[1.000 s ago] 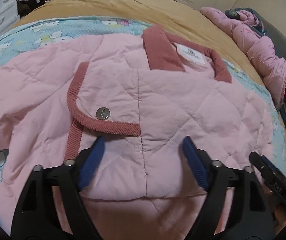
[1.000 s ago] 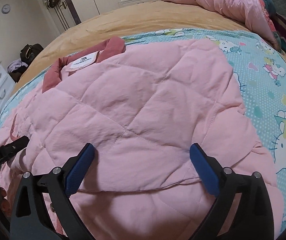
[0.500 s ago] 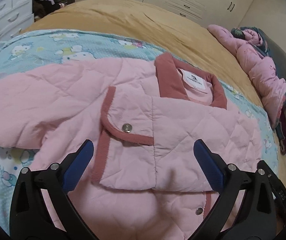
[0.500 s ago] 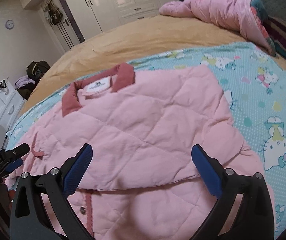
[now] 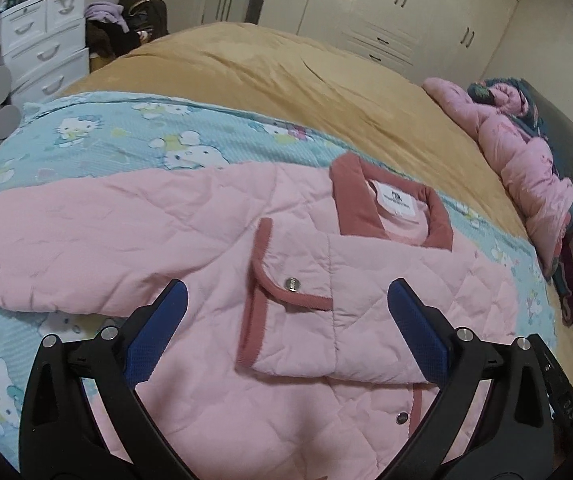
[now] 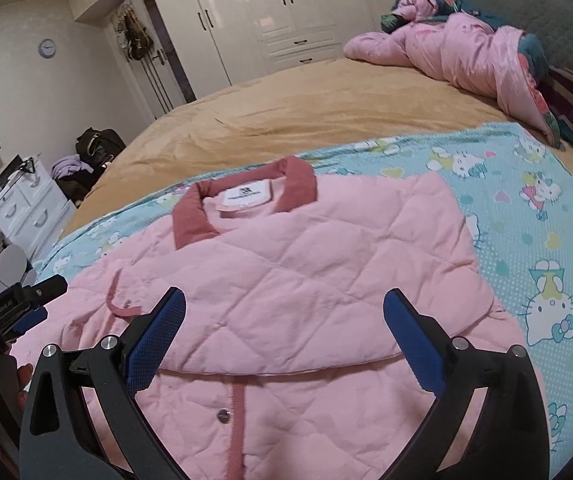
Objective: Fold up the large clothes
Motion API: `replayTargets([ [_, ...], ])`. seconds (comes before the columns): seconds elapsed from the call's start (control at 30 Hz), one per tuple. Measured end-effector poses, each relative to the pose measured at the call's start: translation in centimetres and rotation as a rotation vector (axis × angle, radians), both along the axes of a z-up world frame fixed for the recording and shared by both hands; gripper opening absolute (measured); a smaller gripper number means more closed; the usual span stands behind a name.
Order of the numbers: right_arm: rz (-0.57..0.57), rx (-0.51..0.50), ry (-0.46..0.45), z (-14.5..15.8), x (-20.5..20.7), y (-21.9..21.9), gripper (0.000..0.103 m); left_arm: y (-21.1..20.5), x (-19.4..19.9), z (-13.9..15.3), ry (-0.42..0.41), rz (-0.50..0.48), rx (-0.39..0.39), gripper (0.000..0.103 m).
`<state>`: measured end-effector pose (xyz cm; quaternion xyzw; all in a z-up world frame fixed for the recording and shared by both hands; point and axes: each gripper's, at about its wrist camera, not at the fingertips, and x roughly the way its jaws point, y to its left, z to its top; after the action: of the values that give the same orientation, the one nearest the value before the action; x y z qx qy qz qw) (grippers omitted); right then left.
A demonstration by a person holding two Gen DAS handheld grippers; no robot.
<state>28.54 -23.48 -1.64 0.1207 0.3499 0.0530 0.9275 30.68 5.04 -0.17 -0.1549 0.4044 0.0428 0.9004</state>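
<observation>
Beside jacket [image 5: 214, 248]: pink duvet [image 5: 526, 160] (bunched), dresser [image 5: 42, 52].

Left wrist: looks forward and down past spread jaws, pink jacket [image 5: 214, 264] close beyond the tips | Right wrist: same low, forward angle, wardrobe [image 6: 270, 12] far ahead | Shared: jacket collar [image 5: 390, 212] beyond both jaws, tan bedspread [image 6: 326, 108]; left gripper [image 6: 26, 312] outside right's left jaw

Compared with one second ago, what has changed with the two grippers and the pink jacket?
Both grippers, left gripper and right gripper, pulled back and up from the pink quilted jacket, and its lower snap placket came into view. The left one opened wider. The jacket stayed folded on the cartoon-cat sheet.
</observation>
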Motion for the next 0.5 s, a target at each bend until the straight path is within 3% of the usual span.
replayTargets([
  [0.27,0.031,-0.006,-0.042,1.9,-0.6,2.8,0.099,3.0,-0.8,0.9,-0.014,0.063,0.008,0.094],
  [0.4,0.057,-0.005,-0.054,2.7,-0.7,4.3,0.099,4.7,-1.9,2.0,-0.037,0.128,0.062,0.094],
  [0.5,0.076,-0.01,-0.062,3.3,-0.8,5.9,0.099,6.2,-2.4,2.3,-0.039,0.162,0.061,0.094],
])
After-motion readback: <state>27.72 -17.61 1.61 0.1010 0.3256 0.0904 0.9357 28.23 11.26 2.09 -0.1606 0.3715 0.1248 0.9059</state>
